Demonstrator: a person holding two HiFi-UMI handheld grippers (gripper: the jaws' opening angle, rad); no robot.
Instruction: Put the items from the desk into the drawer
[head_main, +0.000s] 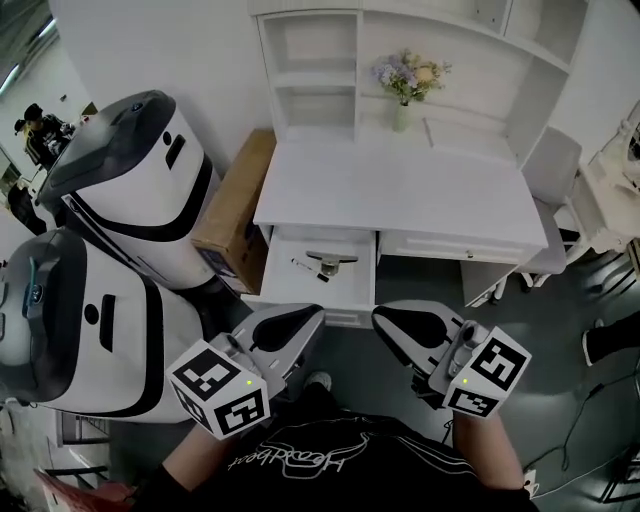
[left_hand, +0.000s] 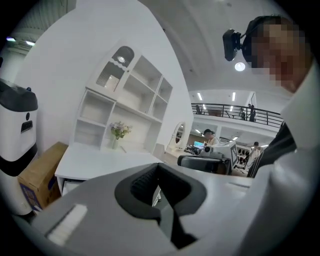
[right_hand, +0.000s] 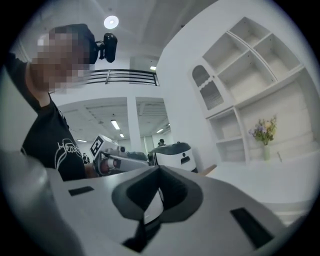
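Observation:
The white desk (head_main: 400, 195) stands ahead of me with its left drawer (head_main: 285, 285) pulled open. Inside the drawer lie a black-and-white pen (head_main: 303, 267) and a dark metal item (head_main: 332, 260). A vase of flowers (head_main: 402, 88) stands at the back of the desk top. My left gripper (head_main: 312, 318) and right gripper (head_main: 382, 318) are raised side by side in front of my chest, short of the drawer. Both have their jaws together and hold nothing. The left gripper view (left_hand: 159, 192) looks across the desk, and the right gripper view (right_hand: 155, 200) looks toward my left gripper's marker cube (right_hand: 102, 145).
Two large white-and-black robots (head_main: 130, 180) (head_main: 70, 330) stand to the left of the desk. A cardboard box (head_main: 235, 205) leans against the desk's left side. A grey chair (head_main: 552, 165) is at the right. Shelves (head_main: 310, 70) rise above the desk.

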